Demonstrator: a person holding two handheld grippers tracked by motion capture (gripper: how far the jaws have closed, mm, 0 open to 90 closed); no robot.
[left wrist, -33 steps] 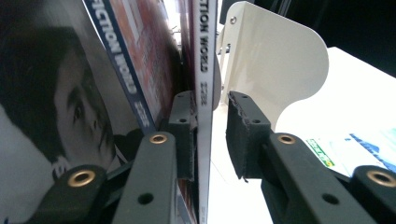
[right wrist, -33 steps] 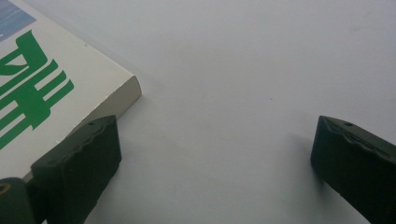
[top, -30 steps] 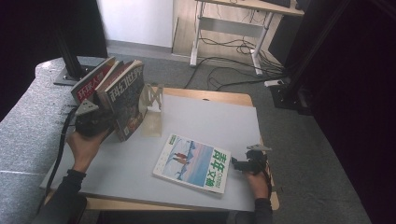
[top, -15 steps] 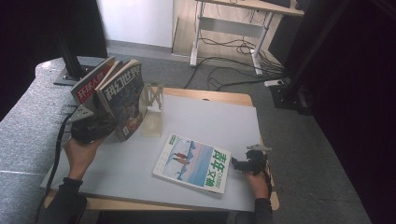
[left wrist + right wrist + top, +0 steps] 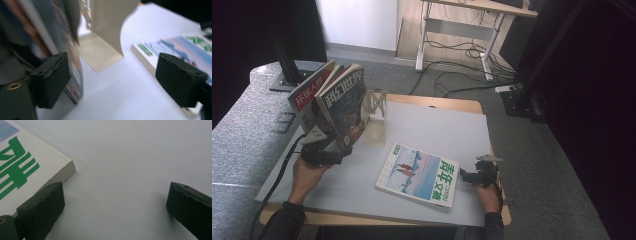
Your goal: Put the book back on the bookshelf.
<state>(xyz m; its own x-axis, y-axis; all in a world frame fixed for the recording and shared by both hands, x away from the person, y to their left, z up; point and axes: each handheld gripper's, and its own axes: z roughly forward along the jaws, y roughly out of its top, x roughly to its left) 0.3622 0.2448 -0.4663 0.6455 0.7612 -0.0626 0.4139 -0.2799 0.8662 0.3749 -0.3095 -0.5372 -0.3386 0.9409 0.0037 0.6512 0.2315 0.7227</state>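
Observation:
Two magazines stand tilted at the table's left: a red-titled one (image 5: 309, 92) and a dark-covered one (image 5: 343, 107) that leans by a cream bookend (image 5: 374, 107). My left gripper (image 5: 319, 152) sits low at their foot. Its jaws have just been opening and now stand wide, with the dark magazine's (image 5: 72, 72) lower edge by the left pad (image 5: 51, 80), unpressed. A blue-and-white magazine (image 5: 419, 174) lies flat in the middle. My right gripper (image 5: 472, 176) rests open at its right edge, one pad (image 5: 41, 207) over the cover's corner (image 5: 22, 170), with nothing gripped.
A pale grey mat (image 5: 437, 125) covers the wooden table. The bookend's base plate (image 5: 100, 52) lies flat between the standing magazines and the flat magazine (image 5: 180, 47). Beyond the table are a grey floor, cables and a desk frame (image 5: 452, 45).
The left gripper has let go of the dark magazine, opened wide, and dropped toward the table's near edge. The magazines stay leaning. The right gripper has not moved.

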